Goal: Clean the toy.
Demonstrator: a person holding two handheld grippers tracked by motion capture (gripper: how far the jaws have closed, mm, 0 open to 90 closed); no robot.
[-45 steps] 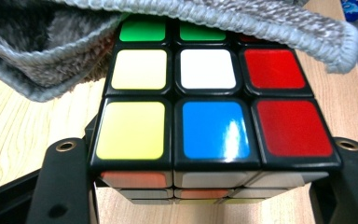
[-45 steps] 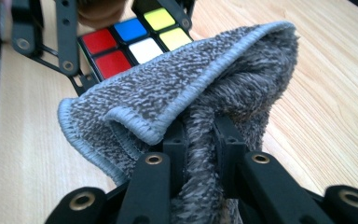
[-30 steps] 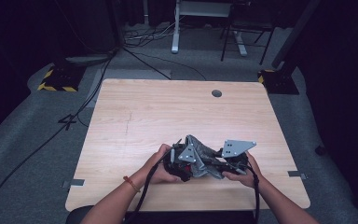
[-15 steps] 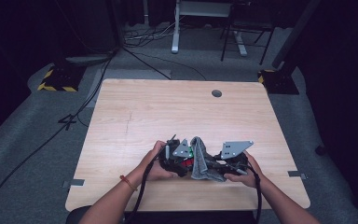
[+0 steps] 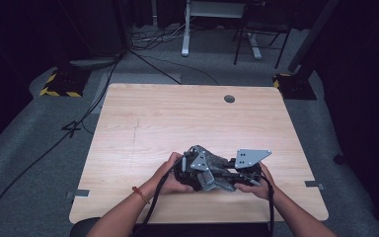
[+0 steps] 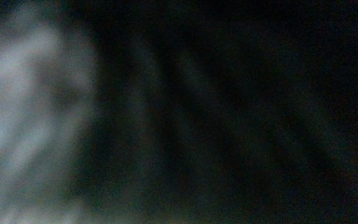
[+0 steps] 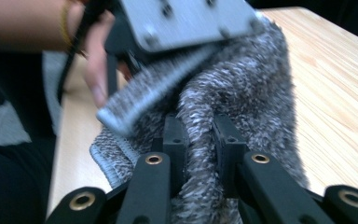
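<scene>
A grey fuzzy cloth (image 5: 216,174) lies bunched between my two grippers near the table's front edge. In the right gripper view my right gripper (image 7: 198,128) is shut on a raised fold of the cloth (image 7: 242,79), its black jaws pinching the pile from both sides. From above, the right gripper (image 5: 229,177) points left under its grey plate (image 5: 250,157). The left gripper (image 5: 196,170) faces it at close range, with the cloth draped over its jaws. A hemmed edge (image 7: 149,93) runs out from under the left gripper's plate (image 7: 186,18). The left gripper view is dark and blurred, with pale fuzz at its left.
The light wooden table (image 5: 177,118) has a round cable hole (image 5: 229,98) at the back right. Both forearms come in over the front edge. Black cables trail from the grippers toward the person. Desk legs and cables stand on the grey floor behind the table.
Both hands stay at the same spot. The cloth bunch between the grippers has settled lower and the left gripper's plate has tilted a little.
</scene>
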